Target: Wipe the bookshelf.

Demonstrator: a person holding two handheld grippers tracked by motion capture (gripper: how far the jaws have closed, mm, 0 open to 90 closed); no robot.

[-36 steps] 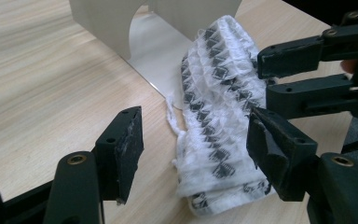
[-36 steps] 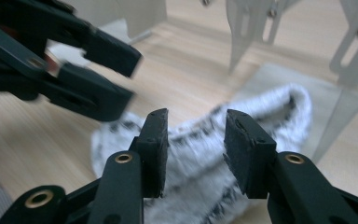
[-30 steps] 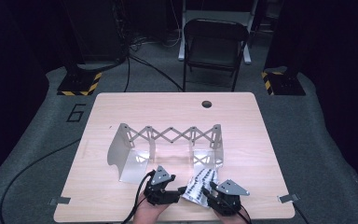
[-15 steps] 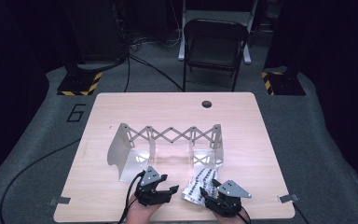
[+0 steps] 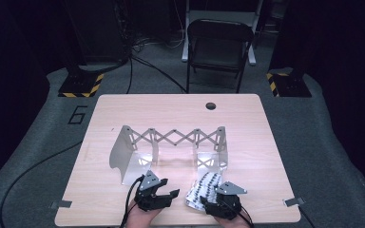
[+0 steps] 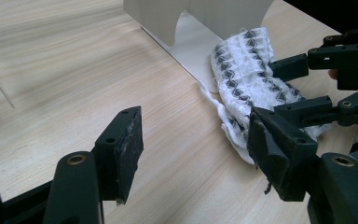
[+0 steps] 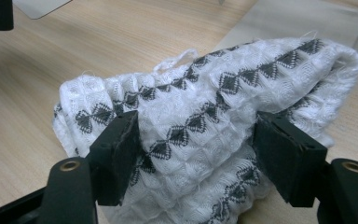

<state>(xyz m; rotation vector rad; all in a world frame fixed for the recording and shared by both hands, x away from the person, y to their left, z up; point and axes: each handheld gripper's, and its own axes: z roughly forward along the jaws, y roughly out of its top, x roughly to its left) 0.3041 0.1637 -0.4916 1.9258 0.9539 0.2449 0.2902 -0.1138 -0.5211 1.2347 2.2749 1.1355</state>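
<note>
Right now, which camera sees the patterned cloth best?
The right gripper view: the white cloth looms close, its dark diamond pattern sharp. The left gripper view shows it off to the side; the high view shows it small, near the table edge.

Left tool (image 5: 167,194) open; right tool (image 5: 209,202) just opening, jaws wide.

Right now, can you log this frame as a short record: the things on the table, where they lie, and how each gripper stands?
surface: light wooden table
cloth: white waffle-weave cloth with dark diamond pattern, bunched near the table's front edge
rack: white metal expanding rack with scissor-lattice back, behind the cloth
left gripper: open, nothing between the jaws, beside the cloth
right gripper: jaws have just been opening, cloth between them, pads off it
</note>
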